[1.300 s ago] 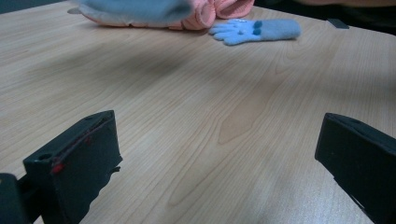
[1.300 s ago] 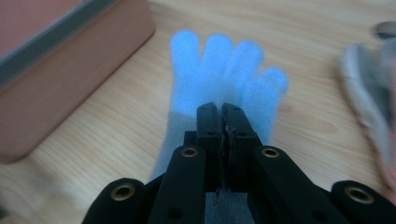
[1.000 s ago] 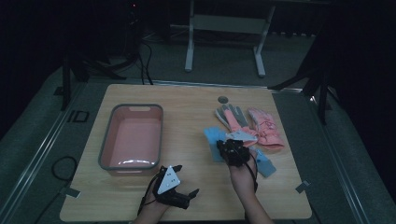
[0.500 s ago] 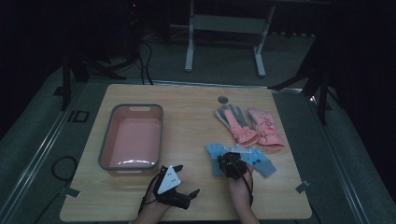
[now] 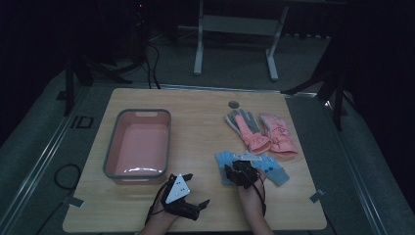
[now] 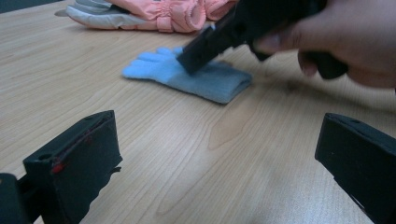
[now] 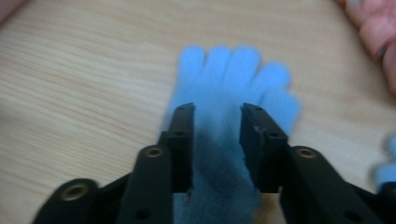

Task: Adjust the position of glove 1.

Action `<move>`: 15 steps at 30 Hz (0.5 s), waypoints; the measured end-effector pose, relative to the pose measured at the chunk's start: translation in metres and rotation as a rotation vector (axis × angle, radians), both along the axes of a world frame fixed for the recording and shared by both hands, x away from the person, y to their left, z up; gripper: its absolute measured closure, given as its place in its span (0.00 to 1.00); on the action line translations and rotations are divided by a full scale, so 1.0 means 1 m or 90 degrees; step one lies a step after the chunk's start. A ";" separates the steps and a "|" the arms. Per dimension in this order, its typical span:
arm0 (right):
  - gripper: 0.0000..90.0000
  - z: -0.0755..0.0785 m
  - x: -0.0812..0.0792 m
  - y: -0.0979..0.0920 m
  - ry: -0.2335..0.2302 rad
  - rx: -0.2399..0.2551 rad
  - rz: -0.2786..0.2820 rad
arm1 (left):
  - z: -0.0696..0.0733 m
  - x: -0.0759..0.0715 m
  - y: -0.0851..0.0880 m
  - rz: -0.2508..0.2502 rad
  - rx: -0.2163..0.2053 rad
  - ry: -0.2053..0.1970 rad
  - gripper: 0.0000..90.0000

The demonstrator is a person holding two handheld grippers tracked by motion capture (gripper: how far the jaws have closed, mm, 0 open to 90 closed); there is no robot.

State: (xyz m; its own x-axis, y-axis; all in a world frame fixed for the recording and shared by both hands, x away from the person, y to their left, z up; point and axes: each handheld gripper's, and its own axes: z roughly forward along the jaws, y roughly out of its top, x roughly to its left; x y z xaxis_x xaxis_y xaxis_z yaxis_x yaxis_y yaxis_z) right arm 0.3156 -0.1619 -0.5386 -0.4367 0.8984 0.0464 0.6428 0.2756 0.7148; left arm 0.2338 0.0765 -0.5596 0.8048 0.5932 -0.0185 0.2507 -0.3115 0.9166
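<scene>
The right gripper (image 7: 215, 114) has come down to the bench (image 5: 195, 122) since a second ago; its jaws have just been opening and now stand apart over the blue glove (image 7: 229, 84), which lies flat near the pink gloves (image 5: 264, 132). The left gripper (image 5: 195, 191) stays wide open.

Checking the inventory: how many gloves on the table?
4. Grey-and-pink glove and pink glove lie side by side at far right. Two blue gloves sit nearer the person: left blue glove under the right gripper, right blue glove beside it.
</scene>
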 end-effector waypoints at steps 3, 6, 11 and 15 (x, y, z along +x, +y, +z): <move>0.68 0.018 0.001 -0.012 -0.027 0.009 0.037 | 0.000 0.000 0.000 -0.002 0.000 0.001 0.00; 0.67 0.034 0.004 -0.031 -0.054 0.001 0.079 | 0.000 0.000 -0.001 -0.004 0.002 0.001 0.00; 0.70 0.048 0.016 -0.076 -0.062 -0.014 0.118 | -0.001 0.000 -0.001 -0.004 0.003 0.001 0.00; 0.72 0.048 0.024 -0.112 -0.029 -0.002 0.161 | -0.001 0.001 -0.001 0.000 0.001 0.003 0.00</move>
State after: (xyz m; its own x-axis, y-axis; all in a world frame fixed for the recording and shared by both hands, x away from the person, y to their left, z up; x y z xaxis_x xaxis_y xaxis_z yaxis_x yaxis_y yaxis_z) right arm 0.3401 -0.2743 -0.4906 -0.6486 0.7609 0.0190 0.5207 0.4255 0.7402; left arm 0.2347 0.0758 -0.5607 0.8051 0.5927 -0.0214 0.2553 -0.3137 0.9145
